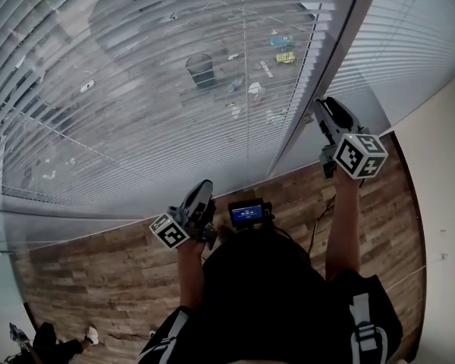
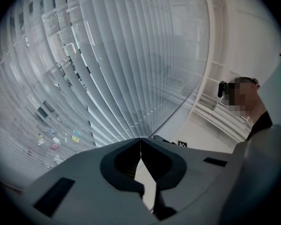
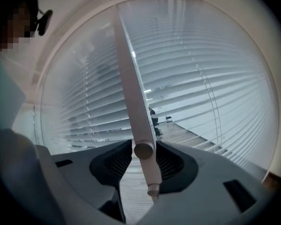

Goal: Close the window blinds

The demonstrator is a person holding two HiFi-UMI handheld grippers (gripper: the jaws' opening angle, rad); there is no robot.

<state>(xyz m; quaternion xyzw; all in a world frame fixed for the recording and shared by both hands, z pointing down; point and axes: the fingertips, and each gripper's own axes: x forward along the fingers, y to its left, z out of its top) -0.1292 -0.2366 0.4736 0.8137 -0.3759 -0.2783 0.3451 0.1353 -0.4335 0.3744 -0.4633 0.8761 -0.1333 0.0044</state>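
Horizontal slat blinds cover the big window, and their slats stand partly tilted, so the street far below shows through. The blinds' white tilt wand hangs down in the right gripper view and passes between the jaws of my right gripper, with a thin gap on either side of it. In the head view my right gripper is raised at the window's dark upright post. My left gripper is held lower, short of the glass. Its jaws are shut, tip against tip, with nothing between them.
A second blind covers the pane right of the post. Wood plank floor runs below the window and a white wall stands at the right. A small lit screen sits at my chest. Another person's feet show at bottom left.
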